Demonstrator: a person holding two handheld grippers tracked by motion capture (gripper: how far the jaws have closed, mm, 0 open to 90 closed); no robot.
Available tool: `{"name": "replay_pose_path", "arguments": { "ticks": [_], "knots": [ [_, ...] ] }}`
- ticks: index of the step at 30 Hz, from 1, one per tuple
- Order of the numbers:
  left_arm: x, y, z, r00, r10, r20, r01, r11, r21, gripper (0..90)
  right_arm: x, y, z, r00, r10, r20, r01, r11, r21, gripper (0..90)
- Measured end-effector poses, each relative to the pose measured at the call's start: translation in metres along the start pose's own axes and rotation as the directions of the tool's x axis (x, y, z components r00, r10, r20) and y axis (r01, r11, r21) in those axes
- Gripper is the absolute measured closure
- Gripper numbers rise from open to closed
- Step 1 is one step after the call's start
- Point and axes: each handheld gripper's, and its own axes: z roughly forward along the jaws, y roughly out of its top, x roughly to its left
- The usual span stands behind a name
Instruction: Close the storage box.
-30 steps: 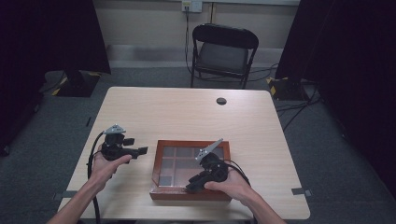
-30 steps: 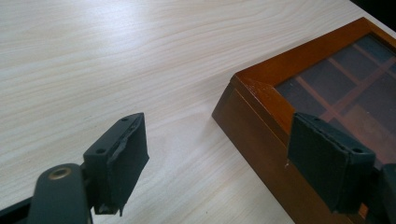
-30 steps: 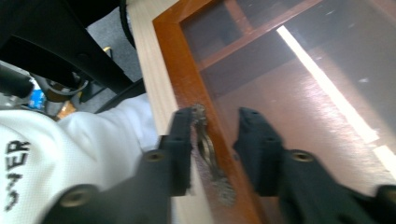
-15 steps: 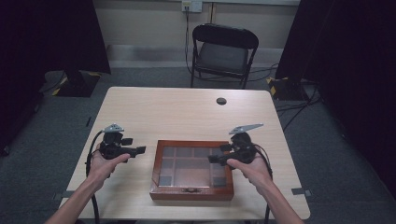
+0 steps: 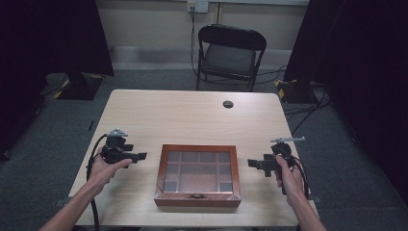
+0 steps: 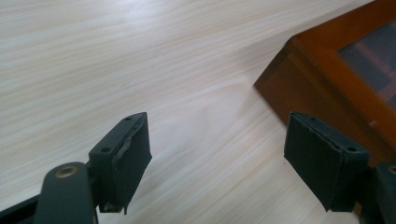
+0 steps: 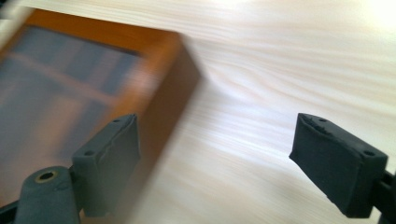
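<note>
With both grippers off it, the wooden box (image 5: 197,175) sits shut at the table's (image 5: 192,115) near middle.
Pale wood-grain table, rectangular; box is reddish-brown, glass-topped lid over a compartment grid, small front clasp. Right gripper (image 5: 253,163) has swung from the lid out to the box's right, its jaws just opening, spread and empty, so closing looks finished. Left gripper (image 5: 142,156) rests left of box, jaws apart, nothing between its matte black pads.
</note>
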Motion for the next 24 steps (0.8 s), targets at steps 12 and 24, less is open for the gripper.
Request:
{"name": "replay_pose_path", "arguments": {
  "ticks": [12,24],
  "knots": [
    [0.019,-0.021,0.009,0.9968,-0.013,-0.078,0.02,0.9964,0.083,21.1,-0.03,-0.027,0.024,0.9571,0.013,0.289,-0.023,0.9992,0.033,14.7],
    [0.009,-0.032,0.026,0.9792,0.082,-0.185,-0.07,0.995,0.072,0.0,-0.023,-0.04,0.045,0.9337,-0.068,0.351,0.106,0.9901,-0.091,0.0]
  ]
}}
